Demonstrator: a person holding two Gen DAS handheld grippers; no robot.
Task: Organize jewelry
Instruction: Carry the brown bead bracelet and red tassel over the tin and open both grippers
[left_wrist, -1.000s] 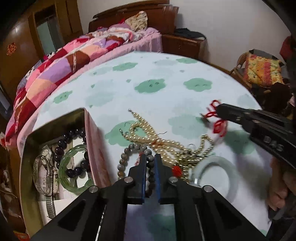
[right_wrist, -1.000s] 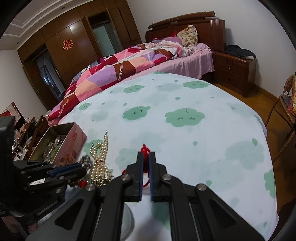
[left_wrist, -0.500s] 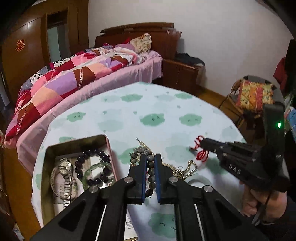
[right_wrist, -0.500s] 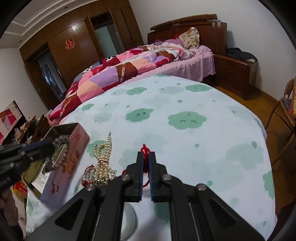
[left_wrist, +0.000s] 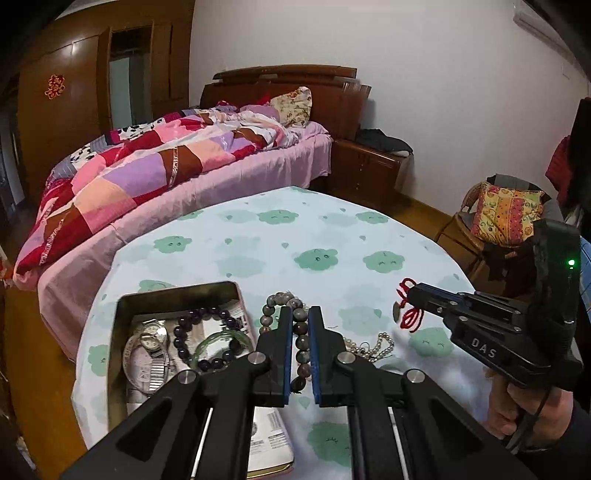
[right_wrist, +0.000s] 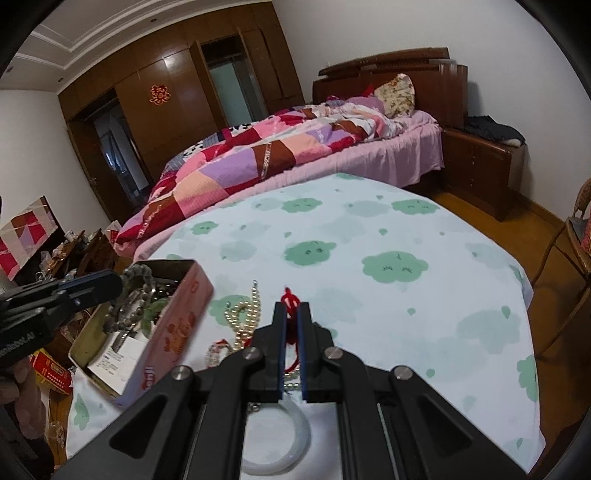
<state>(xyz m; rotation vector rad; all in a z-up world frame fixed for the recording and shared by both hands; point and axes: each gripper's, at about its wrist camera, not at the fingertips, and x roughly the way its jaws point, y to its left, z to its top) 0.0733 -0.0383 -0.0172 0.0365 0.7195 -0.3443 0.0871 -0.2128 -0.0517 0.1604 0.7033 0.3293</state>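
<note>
My left gripper (left_wrist: 298, 314) is shut on a grey-brown bead bracelet (left_wrist: 269, 308), which hangs in the air beside the open pink tin (left_wrist: 120, 332). The right wrist view shows that bracelet (right_wrist: 137, 291) dangling from the left gripper (right_wrist: 112, 285) over the tin (right_wrist: 177, 325). In the tin lie a watch (left_wrist: 150, 334), a purple bead bracelet (left_wrist: 184, 334) and a green bangle (left_wrist: 221, 338). My right gripper (right_wrist: 291, 308) is shut on a red knotted cord (right_wrist: 290, 297), held above the cloth. A pearl necklace (right_wrist: 246, 314) and a white bangle (right_wrist: 280, 446) rest on the table.
The round table wears a pale cloth with green clouds (left_wrist: 317, 258); its edge drops off close on the left and far sides. A bed with a patchwork quilt (left_wrist: 155, 173) stands behind it. A chair with a yellow cushion (left_wrist: 506, 214) is at the right.
The left gripper has risen with the bead bracelet, lifting it off the table and carrying it toward the tin. The right gripper has risen slightly, still holding the red cord.
</note>
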